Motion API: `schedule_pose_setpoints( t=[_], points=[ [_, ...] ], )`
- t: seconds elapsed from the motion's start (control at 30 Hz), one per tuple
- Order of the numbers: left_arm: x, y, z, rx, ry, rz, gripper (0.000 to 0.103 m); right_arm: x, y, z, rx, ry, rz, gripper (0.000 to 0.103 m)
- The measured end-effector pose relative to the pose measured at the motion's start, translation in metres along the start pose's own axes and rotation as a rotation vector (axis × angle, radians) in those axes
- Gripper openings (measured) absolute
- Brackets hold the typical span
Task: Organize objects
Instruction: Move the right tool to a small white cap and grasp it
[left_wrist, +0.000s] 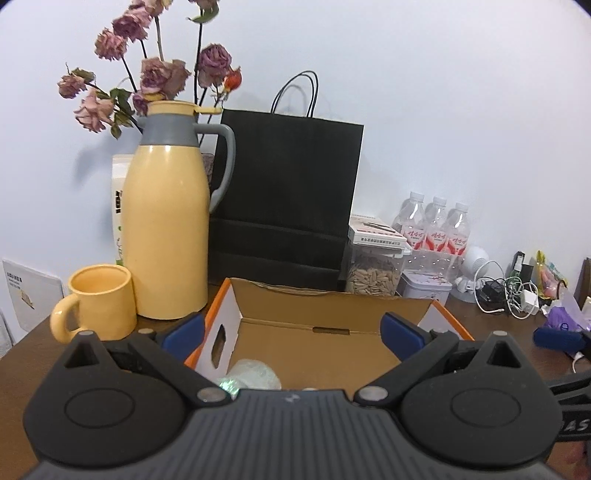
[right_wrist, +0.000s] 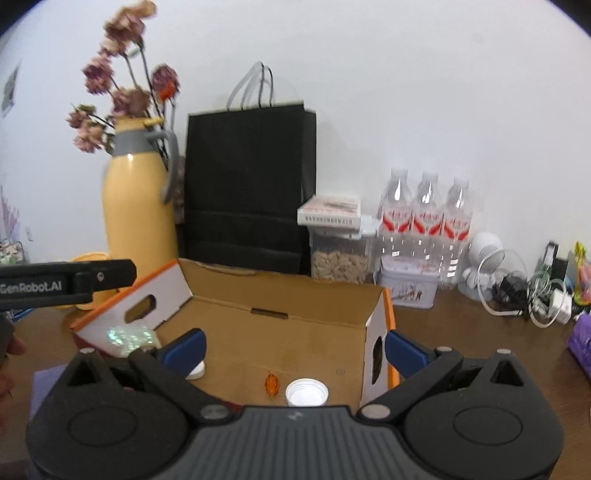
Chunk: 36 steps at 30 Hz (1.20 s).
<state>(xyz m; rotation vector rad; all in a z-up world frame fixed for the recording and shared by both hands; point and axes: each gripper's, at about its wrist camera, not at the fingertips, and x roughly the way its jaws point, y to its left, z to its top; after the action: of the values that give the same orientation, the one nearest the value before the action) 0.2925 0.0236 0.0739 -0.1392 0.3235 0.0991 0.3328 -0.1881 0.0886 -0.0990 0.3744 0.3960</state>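
Two grippers are hovering over an open cardboard box (right_wrist: 295, 332) on the brown tabletop (right_wrist: 461, 332), both with their blue-padded jaws spread wide and holding nothing. Nearest the right gripper (right_wrist: 293, 349), a white bottle cap (right_wrist: 306, 393) and a small orange object (right_wrist: 272, 384) are lying on the box floor, and another white cap (right_wrist: 195, 370) is peeking out from under its left pad. A shiny, iridescent wrapped item (right_wrist: 129, 338) is sitting at the box's left end. The left gripper (left_wrist: 291, 334) is straddling the same box (left_wrist: 314, 339), its left pad outside the white end wall with the hand-hole and its right pad over the far end; a crumpled clear wrapper (left_wrist: 255, 374) is showing just ahead of it inside the box. Beside the box on the left, a yellow mug (left_wrist: 99, 302) is standing just in front of a tall yellow thermos jug (left_wrist: 166, 229). Behind the box, a black paper bag (left_wrist: 284, 195) is standing upright against the wall, with dried roses (left_wrist: 147, 70) rising behind the jug. Further right, a clear jar of seeds (left_wrist: 373, 271) with a small carton on top, three water bottles (left_wrist: 436, 229) and a tangle of cables (left_wrist: 509, 291) are crowding the back of the tabletop.
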Motion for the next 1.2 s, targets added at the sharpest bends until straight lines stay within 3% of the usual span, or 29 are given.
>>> schedule_pose_setpoints(
  t=[0.2,0.67,1.2],
  points=[
    [-0.038,0.004,-0.013,0.044,0.001,-0.019,0.103,-0.047,-0.001,-0.017,-0.028,-0.028,0.007,0.103],
    [-0.096,0.037,-0.062,0.086,0.123,0.015,0.103,-0.104,-0.018,-0.094,-0.066,0.156,-0.044,0.103],
    [-0.13,0.053,-0.093,0.048,0.183,0.043,0.103,-0.117,-0.039,-0.131,-0.013,0.277,-0.038,0.103]
  ],
)
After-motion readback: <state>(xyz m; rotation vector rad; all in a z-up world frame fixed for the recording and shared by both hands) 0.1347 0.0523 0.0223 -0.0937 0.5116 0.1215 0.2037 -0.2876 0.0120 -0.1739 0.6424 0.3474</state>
